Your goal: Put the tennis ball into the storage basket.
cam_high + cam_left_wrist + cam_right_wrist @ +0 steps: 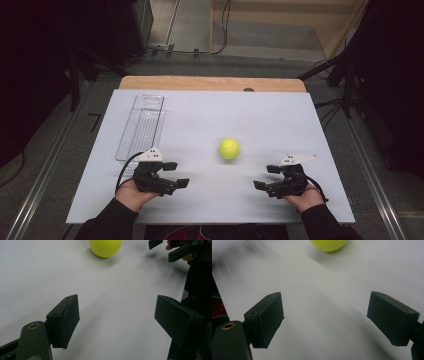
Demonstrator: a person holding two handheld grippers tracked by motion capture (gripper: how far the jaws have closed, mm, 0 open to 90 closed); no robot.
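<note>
— Where was the tennis ball [229, 148]?

— Loose on the white table [280, 120], between and just ahead of both grippers, touched by neither.

— The jaws?

— The left gripper [176, 174] and right gripper [266, 177] both stood wide, empty.

— How would it handle?

— Probably light, springy, fuzzy enough to grip, but quick to roll. Best pinched across its widest middle.

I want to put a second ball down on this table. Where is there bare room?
The widest bare stretch of the white table lies beyond the tennis ball, right of the clear plastic tray. Bare surface also lies between the left gripper and right gripper. The far-left strip is taken by the tray.
</note>
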